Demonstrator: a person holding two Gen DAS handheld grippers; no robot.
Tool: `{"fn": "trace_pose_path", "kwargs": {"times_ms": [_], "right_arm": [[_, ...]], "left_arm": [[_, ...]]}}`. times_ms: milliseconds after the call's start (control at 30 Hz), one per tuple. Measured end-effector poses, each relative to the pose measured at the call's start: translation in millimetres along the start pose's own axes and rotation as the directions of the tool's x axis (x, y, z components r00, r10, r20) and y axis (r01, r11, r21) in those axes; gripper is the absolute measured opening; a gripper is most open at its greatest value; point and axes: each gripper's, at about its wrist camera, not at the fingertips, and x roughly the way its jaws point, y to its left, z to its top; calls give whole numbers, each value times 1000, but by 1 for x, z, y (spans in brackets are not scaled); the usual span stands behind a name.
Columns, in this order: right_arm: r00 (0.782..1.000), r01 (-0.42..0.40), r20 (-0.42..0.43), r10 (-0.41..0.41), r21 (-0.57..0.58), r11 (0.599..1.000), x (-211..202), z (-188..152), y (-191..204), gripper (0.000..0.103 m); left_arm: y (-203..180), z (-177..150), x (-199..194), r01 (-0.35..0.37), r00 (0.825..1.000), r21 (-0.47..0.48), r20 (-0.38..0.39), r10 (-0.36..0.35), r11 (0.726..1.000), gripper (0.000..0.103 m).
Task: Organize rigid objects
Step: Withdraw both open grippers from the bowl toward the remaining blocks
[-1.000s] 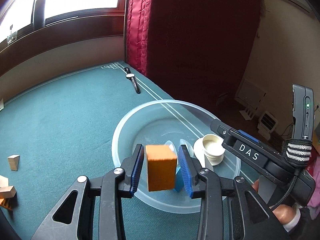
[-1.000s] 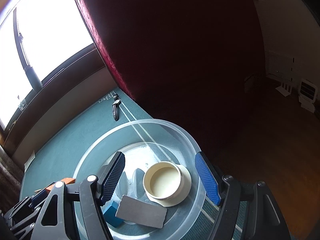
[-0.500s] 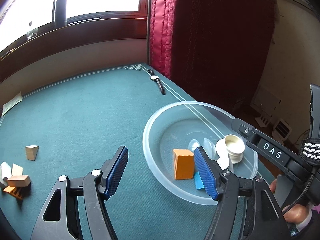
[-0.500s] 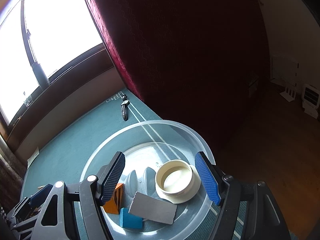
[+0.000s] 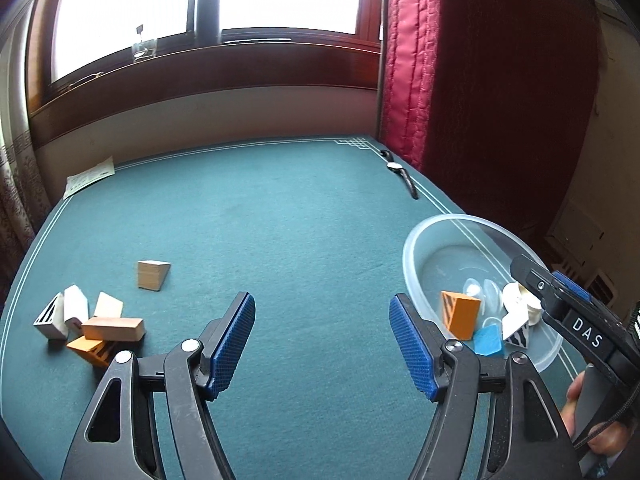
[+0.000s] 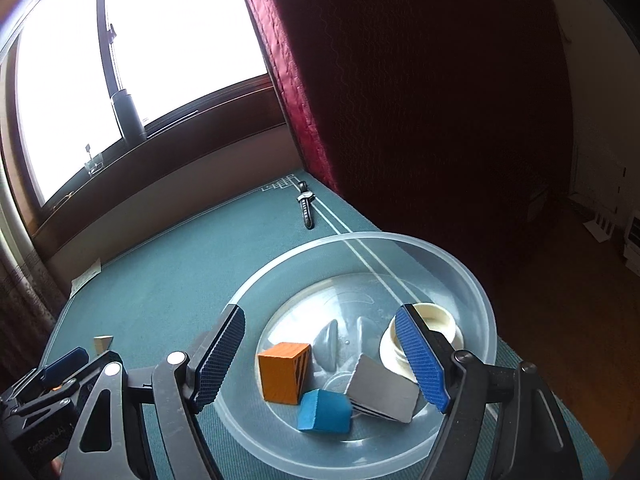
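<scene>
A clear plastic bowl [image 6: 452, 258] [image 5: 424, 236] sits near the table's right edge. In it lie an orange block [image 6: 282, 372] [image 5: 460, 316], a blue block [image 6: 324, 412] [image 5: 488, 340], a grey-white block [image 6: 382, 388] and a cream cup [image 6: 438, 318]. My right gripper [image 6: 320, 356] is open and empty, hovering over the bowl. My left gripper [image 5: 322, 344] is open and empty above the green felt, left of the bowl. A pile of wooden blocks [image 5: 90, 326] and a lone wedge [image 5: 152, 274] lie at the left.
A wristwatch [image 5: 402, 174] [image 6: 306, 206] lies near the far right corner. A paper slip [image 5: 90, 176] lies at the far left edge. A red curtain [image 5: 480, 80] hangs beyond the table's right edge. A window sill with a dark bottle [image 5: 207, 12] is behind.
My left gripper opened and let the orange block drop into the bowl, then drew back and swung left. The right gripper stayed open over the bowl.
</scene>
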Motion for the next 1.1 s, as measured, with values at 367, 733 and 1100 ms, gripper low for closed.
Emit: {"fn": "trace_pose_path", "kwargs": {"times_ms": [367,733,1100], "right_arm": [[991,-120,-65,116,-61,991,2,-16,52,84],[970,-215,-148,194,-141,966,1,-38,105,84],[935,-296,-256,246,-180,938,10,-62,141,84]], "left_arm": [[60,-13,-20,-130,991,-84,17,131,988,71],[121,-32,-25,-214,977,-180,-19,214,960,71],[173,-52,-21,-288,957,-259,-66,281,922,71]]}}
